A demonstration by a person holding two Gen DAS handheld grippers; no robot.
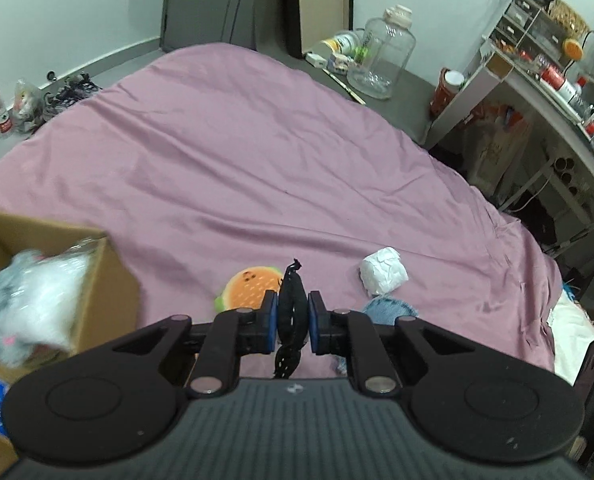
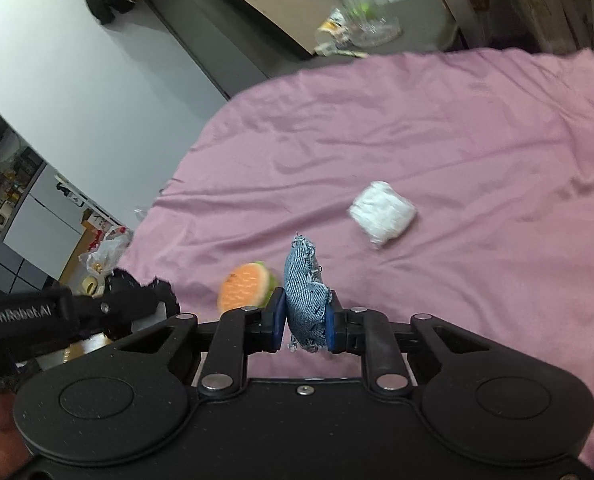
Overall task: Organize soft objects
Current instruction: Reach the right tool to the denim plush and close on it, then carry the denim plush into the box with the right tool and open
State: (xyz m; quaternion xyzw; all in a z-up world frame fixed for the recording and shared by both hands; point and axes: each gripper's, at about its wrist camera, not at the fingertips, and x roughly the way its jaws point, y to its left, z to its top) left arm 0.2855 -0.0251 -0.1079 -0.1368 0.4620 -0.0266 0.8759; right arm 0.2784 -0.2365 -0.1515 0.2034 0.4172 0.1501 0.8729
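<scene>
**Pink sheet, both grippers loaded**

Black mesh fabric (image 1: 293, 312) is pinched in the left gripper (image 1: 293, 320); the right gripper (image 2: 305, 316) clamps a denim scrap (image 2: 305, 300), likely bound for the cardboard box (image 1: 113, 280) at nine o'clock. On the pink bedsheet (image 1: 257, 152), a burger plush (image 1: 249, 286) and white wad (image 1: 383, 271) wait; a cluttered desk (image 1: 537, 92) stands at two o'clock.

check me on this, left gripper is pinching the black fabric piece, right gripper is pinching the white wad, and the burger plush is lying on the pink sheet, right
Not quite. The right gripper is shut on the blue denim piece, as the right wrist view shows; the white wad lies loose on the pink sheet. The rest holds: the left gripper pinches the black fabric piece, and the burger plush lies on the sheet.
</scene>
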